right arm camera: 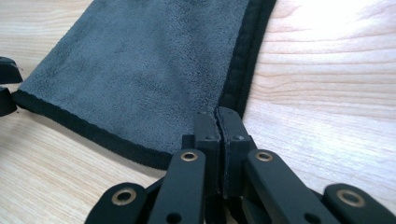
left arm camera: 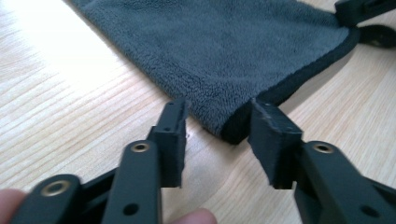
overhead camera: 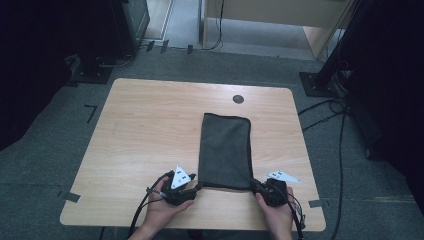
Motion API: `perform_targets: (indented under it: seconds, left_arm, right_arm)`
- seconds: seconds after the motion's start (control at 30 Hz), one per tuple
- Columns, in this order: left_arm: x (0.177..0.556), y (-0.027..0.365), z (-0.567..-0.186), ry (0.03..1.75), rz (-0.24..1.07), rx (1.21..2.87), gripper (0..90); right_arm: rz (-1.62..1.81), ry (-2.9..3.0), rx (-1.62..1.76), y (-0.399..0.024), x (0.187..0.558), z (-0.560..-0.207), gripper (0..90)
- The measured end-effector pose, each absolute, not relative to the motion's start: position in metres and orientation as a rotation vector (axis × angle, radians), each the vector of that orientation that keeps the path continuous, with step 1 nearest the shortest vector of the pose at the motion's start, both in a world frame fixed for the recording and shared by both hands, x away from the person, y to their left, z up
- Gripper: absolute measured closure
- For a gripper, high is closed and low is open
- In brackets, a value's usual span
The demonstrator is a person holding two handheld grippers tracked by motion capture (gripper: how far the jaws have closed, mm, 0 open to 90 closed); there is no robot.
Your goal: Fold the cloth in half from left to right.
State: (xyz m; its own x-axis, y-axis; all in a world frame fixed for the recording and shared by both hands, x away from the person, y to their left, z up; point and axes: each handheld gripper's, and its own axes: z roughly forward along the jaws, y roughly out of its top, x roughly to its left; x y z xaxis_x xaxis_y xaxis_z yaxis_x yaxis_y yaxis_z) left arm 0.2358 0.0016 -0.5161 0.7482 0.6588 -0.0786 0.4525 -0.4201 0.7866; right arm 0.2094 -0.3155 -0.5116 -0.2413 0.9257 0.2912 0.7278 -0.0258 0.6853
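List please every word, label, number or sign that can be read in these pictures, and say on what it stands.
No readable text.
Grey three-cornered plates on the left gripper and right gripper: small dark marks, no letters legible.
Dark grey terry towel with black hem: no label visible.
Light wooden table: no writing.

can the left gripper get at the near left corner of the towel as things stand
Probably yes: the left gripper is open, its jaws standing either side of the grey towel's near corner on the table, with nothing between them.
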Motion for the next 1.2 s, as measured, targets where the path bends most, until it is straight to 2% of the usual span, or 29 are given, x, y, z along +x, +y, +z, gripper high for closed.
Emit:
perform_targets:
  seconds: [0.23, 0.5, 0.73, 1.0, 1.03, 1.07, 1.13, 1.17, 1.2]
  left_arm:
    - [0.235, -0.005, -0.518, 0.796, 0.302, 2.178, 84.9]
    - [0.225, 0.0, -0.516, 0.73, 0.324, 2.227, 89.9]
    - [0.209, 0.026, -0.515, 0.772, 0.32, 2.224, 90.0]
    - [0.177, 0.057, -0.514, 0.765, 0.251, 2.219, 90.0]
    - [0.175, 0.059, -0.515, 0.745, 0.24, 2.207, 89.6]
    - [0.175, 0.06, -0.515, 0.744, 0.232, 2.199, 88.8]
    - [0.181, 0.065, -0.514, 0.769, 0.173, 2.135, 78.9]
    - [0.185, 0.067, -0.513, 0.784, 0.147, 2.109, 69.2]
    - [0.189, 0.069, -0.511, 0.8, 0.132, 2.08, 63.9]
  right_arm:
    - [1.101, 1.987, 1.744, -0.314, 0.203, -0.514, 87.1]
    - [1.105, 1.97, 1.748, -0.31, 0.201, -0.516, 87.3]
    - [1.112, 2.028, 1.71, -0.29, 0.194, -0.515, 87.5]
    - [1.15, 2.142, 1.652, -0.267, 0.164, -0.514, 87.0]
    - [1.139, 2.147, 1.647, -0.267, 0.162, -0.514, 85.2]
    - [1.145, 2.161, 1.641, -0.268, 0.162, -0.512, 79.4]
    - [1.156, 2.133, 1.652, -0.272, 0.164, -0.509, 67.5]
    - [1.166, 2.105, 1.641, -0.276, 0.167, -0.505, 65.5]
    - [1.181, 2.091, 1.633, -0.279, 0.17, -0.502, 65.0]
